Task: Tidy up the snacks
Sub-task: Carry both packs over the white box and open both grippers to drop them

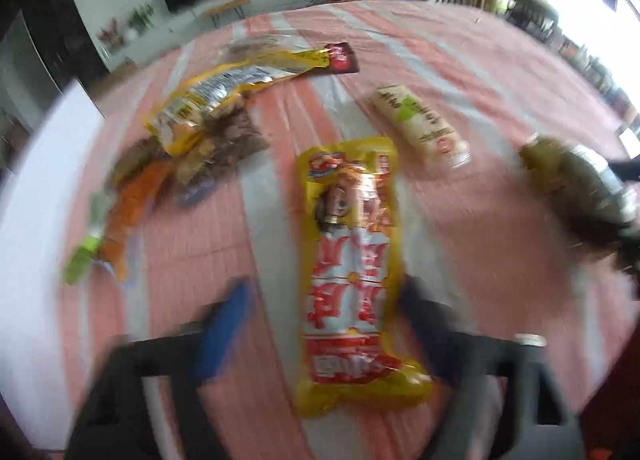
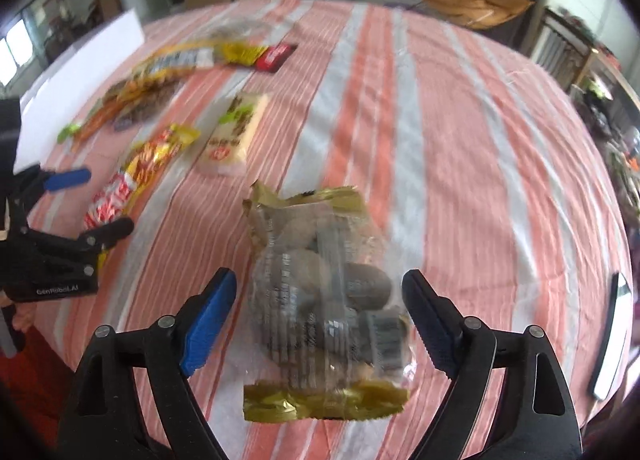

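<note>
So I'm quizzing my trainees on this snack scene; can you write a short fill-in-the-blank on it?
1. Both grippers' jaws are ____.
2. The left gripper straddles a long ____ sausage pack.
3. The right gripper frames a clear bag with ____ ends.
4. The tablecloth is striped pink and ____.

Missing: open; yellow; gold; white

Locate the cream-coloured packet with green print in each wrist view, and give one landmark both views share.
Left wrist: the cream packet lies right of centre in the upper half, beyond the yellow-and-red packet.
Right wrist: the cream packet lies left of centre in the upper half.
Shared landmark: the dark red packet at the far end of the snack pile.
</note>
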`<action>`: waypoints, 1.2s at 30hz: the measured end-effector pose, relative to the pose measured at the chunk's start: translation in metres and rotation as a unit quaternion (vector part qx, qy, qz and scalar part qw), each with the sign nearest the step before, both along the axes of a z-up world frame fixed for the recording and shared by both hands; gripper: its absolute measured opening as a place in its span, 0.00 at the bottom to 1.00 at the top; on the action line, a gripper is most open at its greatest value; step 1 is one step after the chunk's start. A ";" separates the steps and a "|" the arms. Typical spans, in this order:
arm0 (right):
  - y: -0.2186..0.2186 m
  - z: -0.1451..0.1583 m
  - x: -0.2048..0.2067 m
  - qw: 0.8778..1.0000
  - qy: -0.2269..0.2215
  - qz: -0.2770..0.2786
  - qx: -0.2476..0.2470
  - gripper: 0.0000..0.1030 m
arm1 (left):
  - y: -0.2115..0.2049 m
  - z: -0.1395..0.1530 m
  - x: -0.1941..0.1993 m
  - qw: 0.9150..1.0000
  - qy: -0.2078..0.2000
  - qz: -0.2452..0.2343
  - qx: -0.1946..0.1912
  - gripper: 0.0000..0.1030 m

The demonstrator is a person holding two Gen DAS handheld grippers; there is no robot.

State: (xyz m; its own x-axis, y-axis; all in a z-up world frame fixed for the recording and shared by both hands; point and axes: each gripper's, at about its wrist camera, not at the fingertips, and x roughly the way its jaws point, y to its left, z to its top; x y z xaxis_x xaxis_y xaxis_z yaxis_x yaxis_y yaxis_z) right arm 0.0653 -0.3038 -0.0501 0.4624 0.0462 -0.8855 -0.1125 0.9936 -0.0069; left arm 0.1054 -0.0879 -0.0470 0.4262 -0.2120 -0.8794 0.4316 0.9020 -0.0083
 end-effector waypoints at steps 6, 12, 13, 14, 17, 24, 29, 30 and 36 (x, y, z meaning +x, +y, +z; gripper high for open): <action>-0.006 0.017 -0.008 0.999 0.002 -0.004 0.045 0.65 | 0.041 0.011 -0.008 0.995 0.021 0.031 -0.092 0.43; 0.035 0.065 -0.004 0.985 -0.037 0.030 0.166 0.65 | 0.144 0.082 -0.019 0.971 -0.009 0.101 -0.215 0.43; 0.056 0.078 0.003 0.980 -0.046 0.050 0.189 0.65 | 0.169 0.096 -0.019 0.968 -0.026 0.124 -0.216 0.43; 0.073 0.088 0.009 0.975 -0.052 0.066 0.206 0.65 | 0.192 0.106 -0.019 0.966 -0.040 0.145 -0.211 0.43; 0.157 0.125 0.035 0.951 -0.065 0.136 0.271 0.65 | 0.271 0.124 -0.017 0.956 -0.079 0.231 -0.162 0.44; 0.362 0.160 0.085 0.921 -0.054 0.262 0.283 0.68 | 0.403 0.109 -0.003 0.924 -0.075 0.371 -0.060 0.51; 0.407 0.157 0.097 0.915 -0.068 0.269 0.291 0.80 | 0.423 0.110 -0.013 0.909 -0.104 0.399 -0.054 0.88; 0.398 0.157 0.096 0.915 -0.078 0.265 0.294 0.80 | 0.419 0.113 -0.018 0.908 -0.118 0.398 -0.053 0.88; 0.298 0.121 0.078 0.942 -0.147 0.227 0.198 0.80 | 0.366 0.130 -0.017 0.917 -0.187 0.345 -0.067 0.88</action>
